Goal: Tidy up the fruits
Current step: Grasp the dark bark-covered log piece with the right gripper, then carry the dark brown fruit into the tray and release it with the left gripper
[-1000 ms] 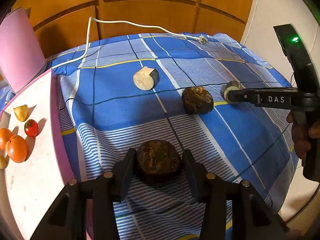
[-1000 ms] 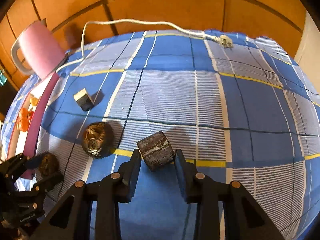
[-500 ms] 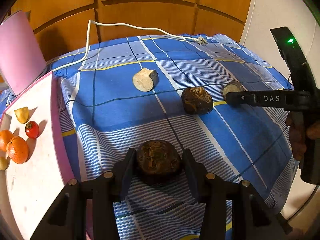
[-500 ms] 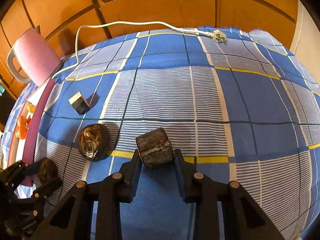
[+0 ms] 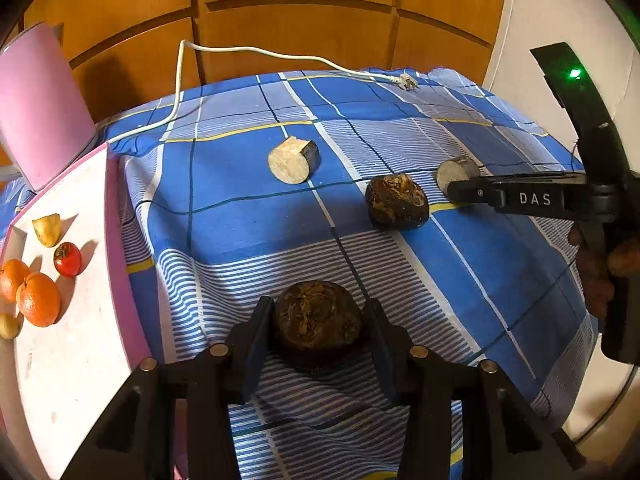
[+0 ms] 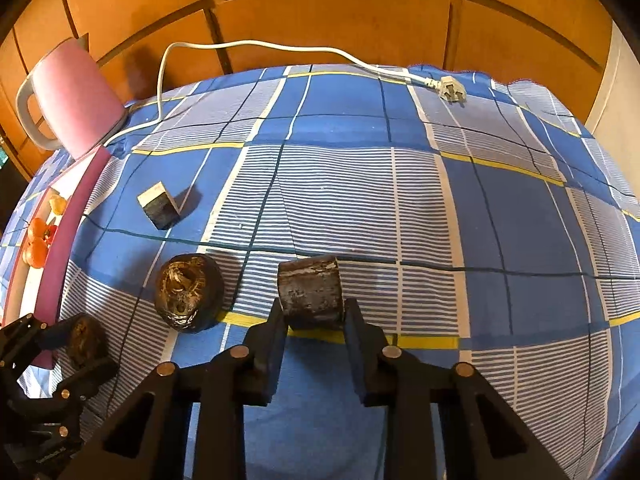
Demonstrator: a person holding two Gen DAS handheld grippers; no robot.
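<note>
My left gripper (image 5: pixel 318 312) holds a dark, wrinkled round fruit (image 5: pixel 318 324) on the blue checked cloth; its jaws are closing and both pads touch the fruit's sides. The right wrist view shows that left gripper (image 6: pixel 80 344) at the lower left. My right gripper (image 6: pixel 314 308) is shut on a dark cylinder-shaped piece (image 6: pixel 310 292), jaws closing with the pads pressed on its flanks. From the left wrist view, one right finger (image 5: pixel 520 198) covers part of that piece (image 5: pixel 456 170). A second dark round fruit (image 5: pixel 396 204) lies between the two grippers. Further back lies a pale cut piece (image 5: pixel 294 160).
A white tray with a pink rim (image 5: pixel 80 340) at the left holds oranges (image 5: pixel 38 300), a tomato (image 5: pixel 67 258) and a yellow piece (image 5: pixel 47 230). A pink kettle (image 6: pixel 72 96) stands behind it; its white cord ends in a plug (image 6: pixel 450 88). A hand (image 5: pixel 600 272) grips the right tool.
The right gripper's jaws have narrowed onto the dark cylinder piece. The left gripper and its fruit look unchanged.
</note>
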